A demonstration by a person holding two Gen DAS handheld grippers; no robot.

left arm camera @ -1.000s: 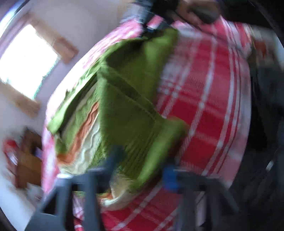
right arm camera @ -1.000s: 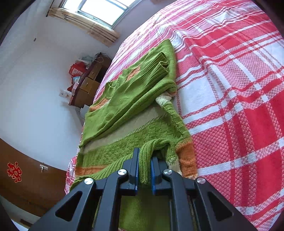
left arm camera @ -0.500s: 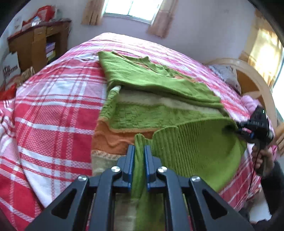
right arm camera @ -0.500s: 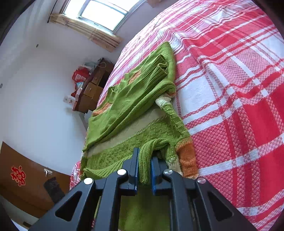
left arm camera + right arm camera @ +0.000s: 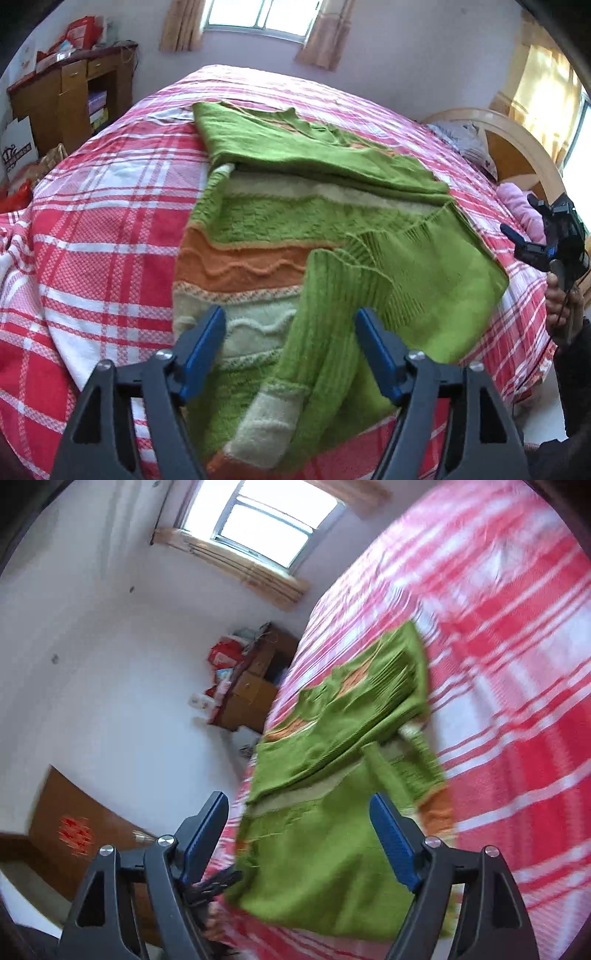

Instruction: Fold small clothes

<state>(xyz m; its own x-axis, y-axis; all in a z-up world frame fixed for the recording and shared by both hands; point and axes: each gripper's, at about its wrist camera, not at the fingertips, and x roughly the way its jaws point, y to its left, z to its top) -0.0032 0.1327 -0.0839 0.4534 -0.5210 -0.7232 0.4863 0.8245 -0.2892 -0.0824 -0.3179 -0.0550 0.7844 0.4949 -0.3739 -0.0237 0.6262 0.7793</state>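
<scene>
A small green knit sweater [image 5: 291,221] with orange and cream stripes lies partly folded on a red and white plaid bed cover [image 5: 103,229]. One green sleeve [image 5: 325,332] lies folded across its lower part. My left gripper [image 5: 290,350] is open just above that sleeve and holds nothing. My right gripper [image 5: 299,834] is open over the sweater [image 5: 332,812] near the bed's edge, with its jaws wide apart. It also shows in the left wrist view [image 5: 546,240], held in a hand off the bed's right side.
A wooden cabinet [image 5: 74,99] with boxes stands by the wall at the left. A curved wooden headboard [image 5: 517,147] and pink and grey cloths [image 5: 517,210] are at the right. A window [image 5: 266,524] is in the far wall.
Both grippers have opened and let go of the green sleeve, which now lies on the sweater. Both have drawn back; the right wrist view has swung and is blurred.
</scene>
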